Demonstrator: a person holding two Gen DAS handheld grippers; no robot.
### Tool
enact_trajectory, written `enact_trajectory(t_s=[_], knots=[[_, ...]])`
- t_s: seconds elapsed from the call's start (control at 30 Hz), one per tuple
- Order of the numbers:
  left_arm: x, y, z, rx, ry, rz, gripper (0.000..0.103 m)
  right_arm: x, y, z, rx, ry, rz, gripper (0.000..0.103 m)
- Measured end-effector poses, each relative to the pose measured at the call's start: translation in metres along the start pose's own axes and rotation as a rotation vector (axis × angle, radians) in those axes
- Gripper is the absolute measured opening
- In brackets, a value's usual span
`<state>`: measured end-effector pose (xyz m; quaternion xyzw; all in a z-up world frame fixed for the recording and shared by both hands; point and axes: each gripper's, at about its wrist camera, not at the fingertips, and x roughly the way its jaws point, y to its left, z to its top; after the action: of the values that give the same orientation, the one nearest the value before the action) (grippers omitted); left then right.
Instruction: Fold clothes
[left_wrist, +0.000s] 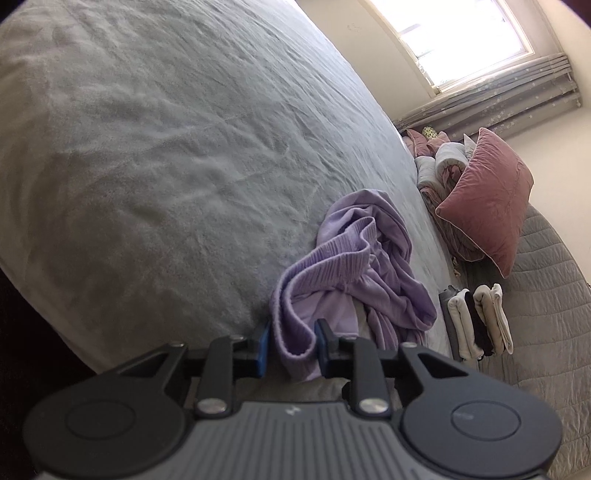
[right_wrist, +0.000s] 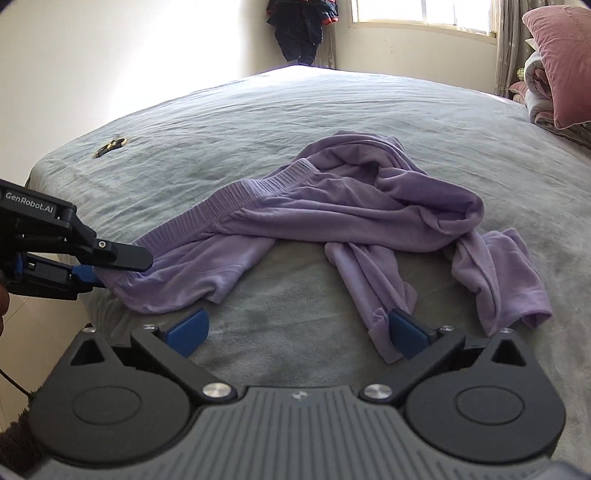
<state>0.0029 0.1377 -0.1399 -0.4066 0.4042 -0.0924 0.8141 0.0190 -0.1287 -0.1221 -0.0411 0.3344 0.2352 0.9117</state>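
While the lilac sweatpants (right_wrist: 332, 214) lie crumpled near the bed's (right_wrist: 258, 110) near edge, the left gripper (left_wrist: 292, 347) pinches a fold of their waist end between its blue pads at that edge. The right gripper (right_wrist: 297, 330) stands spread wide over the grey cover, 1 blue pad (right_wrist: 406, 332) touching a twisted leg cuff, the other on bare cover. Folded clothes (left_wrist: 476, 321) sit by a pink pillow (left_wrist: 487, 199) toward the head end, and small scissors (right_wrist: 110, 146) lie near the far left corner
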Motion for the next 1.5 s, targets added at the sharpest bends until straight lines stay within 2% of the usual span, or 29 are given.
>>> enact_trajectory(t_s=[0.07, 0.23, 0.33, 0.47, 0.6, 0.7, 0.8, 0.83, 0.87, 0.9, 0.93, 0.97, 1.0, 1.03, 1.17, 1.4, 1.5], knots=[[0.001, 0.000, 0.000, -0.004, 0.007, -0.003, 0.026, 0.002, 0.004, -0.004, -0.026, -0.008, -0.014, 0.103], [0.001, 0.001, 0.000, -0.009, 0.014, -0.006, 0.028, 0.002, 0.012, -0.019, -0.091, -0.106, -0.047, 0.103], [0.002, 0.001, 0.000, -0.011, 0.015, -0.005, 0.028, 0.002, 0.014, -0.018, -0.080, -0.100, -0.066, 0.103], [0.002, 0.000, -0.001, -0.015, 0.015, -0.004, 0.030, 0.005, 0.025, -0.012, -0.133, -0.064, -0.119, 0.103], [0.002, 0.000, -0.001, -0.020, 0.013, -0.006, 0.031, 0.002, 0.017, -0.008, -0.098, -0.067, -0.087, 0.101], [0.001, 0.000, -0.001, -0.019, 0.011, -0.007, 0.031, -0.018, 0.019, -0.008, -0.080, -0.182, -0.152, 0.101], [0.002, -0.001, -0.002, -0.009, 0.008, -0.003, 0.030, -0.045, 0.032, -0.004, -0.146, -0.335, -0.226, 0.100], [0.002, -0.002, -0.002, -0.005, 0.007, -0.001, 0.029, -0.051, 0.037, -0.002, -0.176, -0.373, -0.253, 0.097], [0.002, -0.003, -0.003, 0.003, 0.004, 0.002, 0.028, -0.056, 0.042, 0.000, -0.204, -0.402, -0.276, 0.084], [0.001, -0.004, -0.004, 0.012, 0.001, 0.006, 0.028, -0.058, 0.045, 0.002, -0.224, -0.415, -0.289, 0.067], [0.001, -0.005, -0.004, 0.019, -0.002, 0.008, 0.028, -0.060, 0.048, 0.004, -0.241, -0.425, -0.301, 0.059], [0.000, -0.006, -0.005, 0.025, -0.006, 0.010, 0.028, -0.061, 0.050, 0.006, -0.248, -0.435, -0.308, 0.043], [0.000, -0.007, -0.005, 0.030, -0.009, 0.011, 0.027, -0.063, 0.050, 0.008, -0.249, -0.446, -0.307, 0.017], [0.000, -0.007, -0.006, 0.033, -0.010, 0.013, 0.027, -0.063, 0.050, 0.009, -0.248, -0.448, -0.304, 0.000], [-0.001, -0.007, -0.007, 0.046, -0.016, 0.019, 0.024, -0.064, 0.049, 0.011, -0.233, -0.468, -0.304, 0.000], [-0.001, -0.008, -0.010, 0.084, -0.031, 0.027, 0.015, -0.063, 0.055, 0.010, -0.277, -0.481, -0.339, 0.000], [0.000, -0.010, -0.012, 0.120, -0.035, 0.026, 0.015, -0.062, 0.057, 0.011, -0.292, -0.477, -0.345, 0.000]])
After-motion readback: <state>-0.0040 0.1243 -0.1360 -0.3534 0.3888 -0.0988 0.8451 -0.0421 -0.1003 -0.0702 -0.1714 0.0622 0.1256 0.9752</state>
